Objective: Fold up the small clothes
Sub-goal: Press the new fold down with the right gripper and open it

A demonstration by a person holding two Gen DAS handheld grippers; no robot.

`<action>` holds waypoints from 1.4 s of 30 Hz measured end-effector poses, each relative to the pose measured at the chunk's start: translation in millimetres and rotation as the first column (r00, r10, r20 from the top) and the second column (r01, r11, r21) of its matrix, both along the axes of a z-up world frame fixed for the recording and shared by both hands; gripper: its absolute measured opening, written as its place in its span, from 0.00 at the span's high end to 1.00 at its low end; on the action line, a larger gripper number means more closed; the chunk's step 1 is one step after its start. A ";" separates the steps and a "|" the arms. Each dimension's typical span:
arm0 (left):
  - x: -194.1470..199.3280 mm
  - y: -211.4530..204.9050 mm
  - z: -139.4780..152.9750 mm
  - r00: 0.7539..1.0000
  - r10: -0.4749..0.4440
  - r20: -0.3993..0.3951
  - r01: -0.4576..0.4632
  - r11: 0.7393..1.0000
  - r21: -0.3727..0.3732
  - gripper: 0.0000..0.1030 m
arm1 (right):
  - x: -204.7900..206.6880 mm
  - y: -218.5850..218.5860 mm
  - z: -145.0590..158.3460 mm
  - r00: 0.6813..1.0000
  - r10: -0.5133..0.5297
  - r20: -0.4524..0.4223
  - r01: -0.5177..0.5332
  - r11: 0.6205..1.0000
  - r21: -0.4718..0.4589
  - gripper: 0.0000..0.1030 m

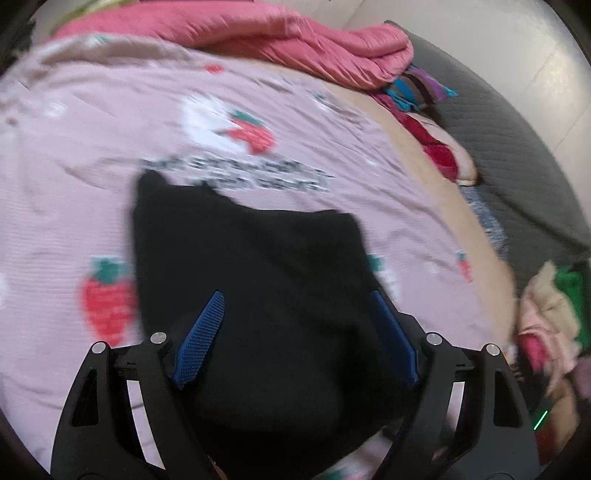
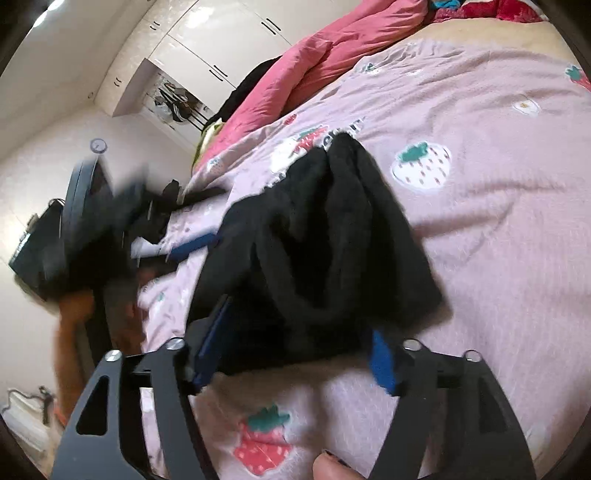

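Observation:
A small black garment lies on the pink strawberry-print bedsheet. My left gripper is open just above it, blue pads spread to either side of the cloth. In the right wrist view the same black garment is bunched and folded over. My right gripper is open, its blue pads straddling the garment's near edge. The left gripper shows blurred at the left of the right wrist view.
A pink quilt lies bunched at the far side of the bed. Colourful clothes and a red item sit at the bed's right edge, with a clothes pile lower right. A white wardrobe stands beyond the bed.

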State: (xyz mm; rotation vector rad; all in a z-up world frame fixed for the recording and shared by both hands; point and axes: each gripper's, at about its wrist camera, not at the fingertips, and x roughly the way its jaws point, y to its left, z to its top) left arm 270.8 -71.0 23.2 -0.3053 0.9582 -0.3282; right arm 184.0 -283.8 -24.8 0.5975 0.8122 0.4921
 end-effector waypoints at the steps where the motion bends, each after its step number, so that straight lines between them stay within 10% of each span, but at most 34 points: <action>1: -5.8 6.5 -0.4 1.000 0.013 0.015 -0.014 0.999 0.035 0.29 | 6.3 -1.1 3.1 1.000 0.013 -0.003 -0.013 1.000 0.003 0.26; 13: -35.6 18.9 -19.6 0.994 0.004 0.108 -0.030 0.968 0.248 0.28 | 100.1 -9.8 4.9 0.965 0.140 -0.222 -0.116 0.986 0.118 0.26; 23: -35.6 15.2 -19.6 0.993 -0.003 0.120 -0.028 0.968 0.250 0.26 | 104.2 18.9 19.5 0.988 0.113 -0.106 -0.132 0.974 -0.185 0.89; 28: -36.2 8.3 -20.5 0.995 -0.021 0.099 0.001 0.979 0.203 0.25 | 106.1 5.5 41.9 0.994 0.110 0.018 -0.103 0.971 -0.215 0.90; 36: -35.8 3.3 -33.9 0.998 -0.018 0.062 0.006 0.984 0.180 0.25 | 123.6 -1.4 0.2 0.994 0.074 -0.080 -0.091 0.965 -0.245 0.87; 42: -42.5 9.3 -34.6 0.998 0.003 0.061 -0.012 0.989 0.149 0.23 | 104.7 -4.0 7.4 0.999 0.003 -0.043 -0.017 0.940 -0.341 0.65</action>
